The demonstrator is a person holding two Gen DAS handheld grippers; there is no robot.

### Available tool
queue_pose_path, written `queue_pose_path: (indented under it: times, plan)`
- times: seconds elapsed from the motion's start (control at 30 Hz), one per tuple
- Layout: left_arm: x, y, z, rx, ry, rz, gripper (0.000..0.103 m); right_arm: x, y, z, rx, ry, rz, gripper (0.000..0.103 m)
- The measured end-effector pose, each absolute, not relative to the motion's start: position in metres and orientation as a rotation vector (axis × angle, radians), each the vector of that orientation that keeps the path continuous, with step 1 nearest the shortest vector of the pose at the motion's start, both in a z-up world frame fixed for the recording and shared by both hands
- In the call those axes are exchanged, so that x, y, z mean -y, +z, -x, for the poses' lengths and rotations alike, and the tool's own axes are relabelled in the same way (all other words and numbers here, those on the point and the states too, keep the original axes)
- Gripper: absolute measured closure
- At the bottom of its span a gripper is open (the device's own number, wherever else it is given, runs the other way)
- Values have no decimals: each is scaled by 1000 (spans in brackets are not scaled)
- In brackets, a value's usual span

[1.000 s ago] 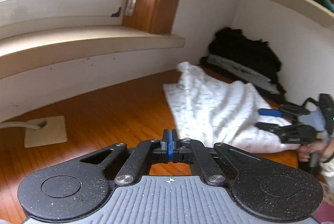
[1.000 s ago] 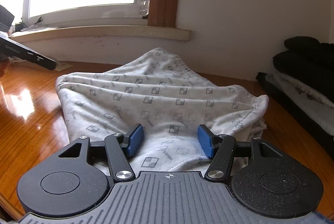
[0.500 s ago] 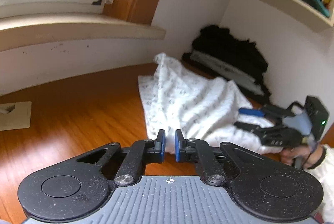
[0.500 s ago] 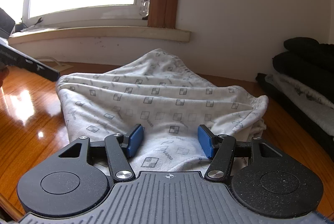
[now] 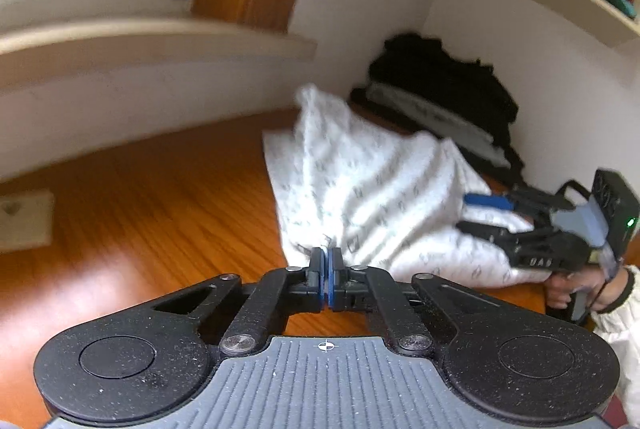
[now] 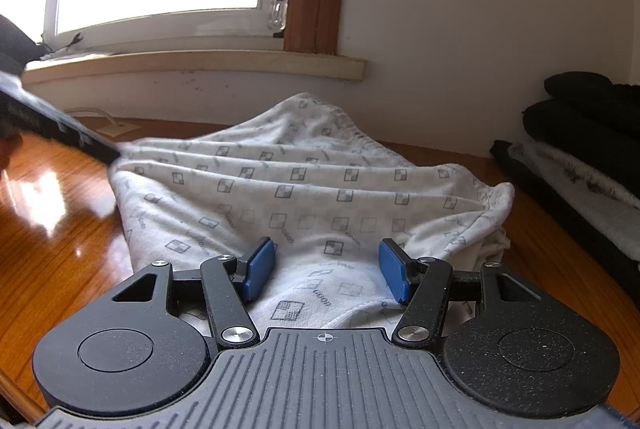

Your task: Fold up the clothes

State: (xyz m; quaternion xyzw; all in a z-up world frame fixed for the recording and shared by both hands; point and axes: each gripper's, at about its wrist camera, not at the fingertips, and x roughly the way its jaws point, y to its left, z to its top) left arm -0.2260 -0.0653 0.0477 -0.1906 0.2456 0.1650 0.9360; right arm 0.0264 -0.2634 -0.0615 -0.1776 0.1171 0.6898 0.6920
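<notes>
Left tool (image 5: 327, 261): has just closed, now clenched on the near corner of the white cloth (image 6: 304, 189); half a second ago it gaped short of the cloth. Right tool (image 6: 326, 271): released, unmoved, straddling the cloth's near edge; cloth's long axis runs from that edge toward the wall.

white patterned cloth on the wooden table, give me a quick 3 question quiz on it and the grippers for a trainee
1. True or false: the left gripper has its pads shut at the near left corner of the white patterned cloth.
2. Multiple choice: how does the right gripper stand? A) shut on the cloth B) open, cloth lying between its pads C) gripping a book
3. Short answer: what lies to the right of the cloth, against the wall?

Key
1. True; whether it actually pinches fabric is hard to tell in the blurred left wrist view.
2. B
3. A pile of dark clothes stacked on a pale folded garment.
</notes>
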Motion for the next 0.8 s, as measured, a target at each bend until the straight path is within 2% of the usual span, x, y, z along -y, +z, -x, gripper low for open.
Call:
queue_pose_path:
  times: [0.37,0.43,0.6,0.67,0.7,0.8]
  plan:
    - [56,51,239,-449,370,403,103,263,-62,-28,-261,1549,400,45]
    - [56,49,236,-477,373,390,98,262,-61,-28,-261,1551,403,45]
    - [58,43,232,-510,331,393,98,259,-49,-25,-281,1541,440,45]
    - [60,43,232,-498,312,395,71,260,-41,-20,-271,1552,457,45]
    - [61,43,232,-493,304,397,68,262,-37,-16,-261,1564,459,45]
    - [65,41,229,-512,295,372,68,272,-29,-5,-259,1601,454,45]
